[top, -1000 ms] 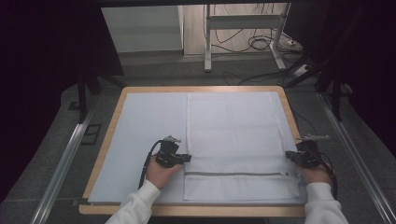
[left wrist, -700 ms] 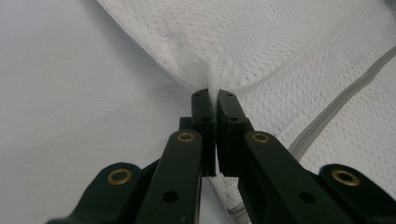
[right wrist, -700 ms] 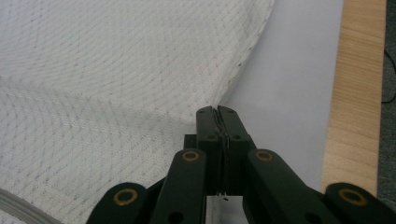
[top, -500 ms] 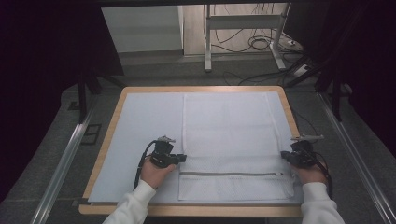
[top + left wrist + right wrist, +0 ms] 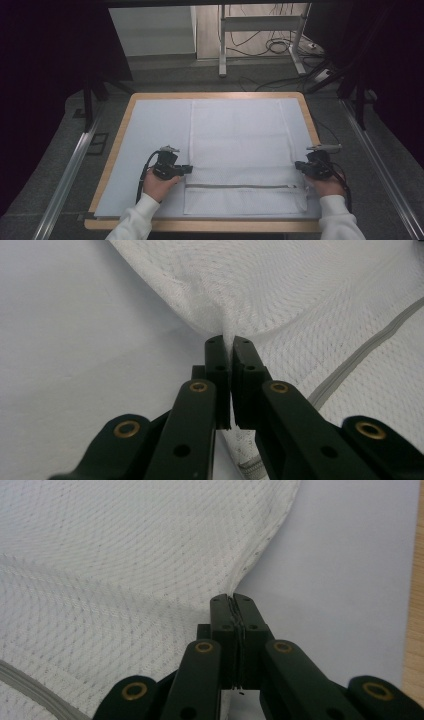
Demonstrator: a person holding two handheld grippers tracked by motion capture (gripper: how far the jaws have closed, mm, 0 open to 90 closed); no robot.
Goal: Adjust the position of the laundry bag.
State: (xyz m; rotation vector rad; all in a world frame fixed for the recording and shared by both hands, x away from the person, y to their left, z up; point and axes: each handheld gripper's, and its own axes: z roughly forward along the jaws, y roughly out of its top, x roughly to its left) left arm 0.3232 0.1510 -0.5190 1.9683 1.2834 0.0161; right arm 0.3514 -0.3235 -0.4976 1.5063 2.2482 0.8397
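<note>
A white mesh bag (image 5: 241, 145) with a grey zipper (image 5: 240, 186) near its front end lies flat on the pale sheet that covers the table. My left gripper (image 5: 189, 169) is shut on the bag's left edge, and the mesh (image 5: 300, 300) bunches up between its closed jaws (image 5: 229, 347). My right gripper (image 5: 298, 166) is shut on the bag's right edge, the hem (image 5: 260, 550) pinched at the tips (image 5: 233, 600). A hand holds each gripper from the front of the table.
The wooden table edge (image 5: 114, 150) frames the pale sheet (image 5: 150, 130). Metal rails (image 5: 70, 170) run along both sides on the floor. A desk frame and cables (image 5: 270, 45) stand beyond the far edge.
Both grippers and the bag between them have shifted a little to the left and toward the front of the table. The grips have not changed.
</note>
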